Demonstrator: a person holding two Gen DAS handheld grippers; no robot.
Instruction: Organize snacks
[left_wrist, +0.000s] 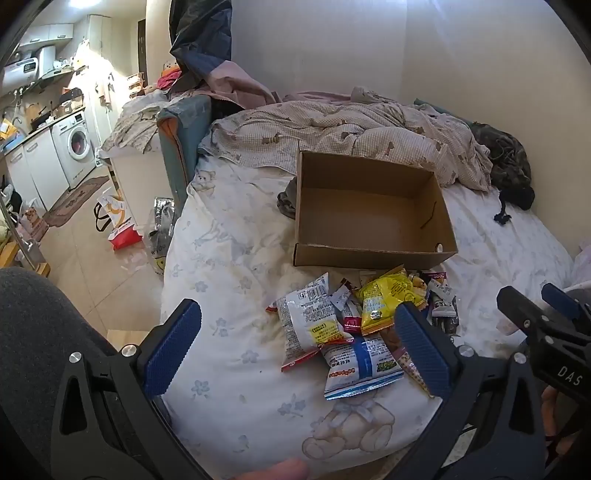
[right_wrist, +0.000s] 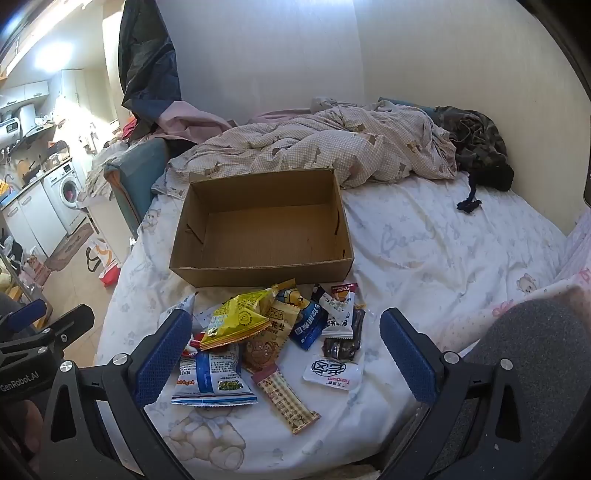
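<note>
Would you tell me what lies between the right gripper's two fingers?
In the right wrist view, the snack pile on the bed sheet lies between the open right gripper's fingers.

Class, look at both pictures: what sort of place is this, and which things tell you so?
Most likely a small one-room flat, seen from the sleeping area: a bed with a rumpled quilt, and a washing machine among kitchen cabinets in the same room.

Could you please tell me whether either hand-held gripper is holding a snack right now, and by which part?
Nothing is held: the left hand-held gripper and right hand-held gripper are both open above the snacks.
</note>
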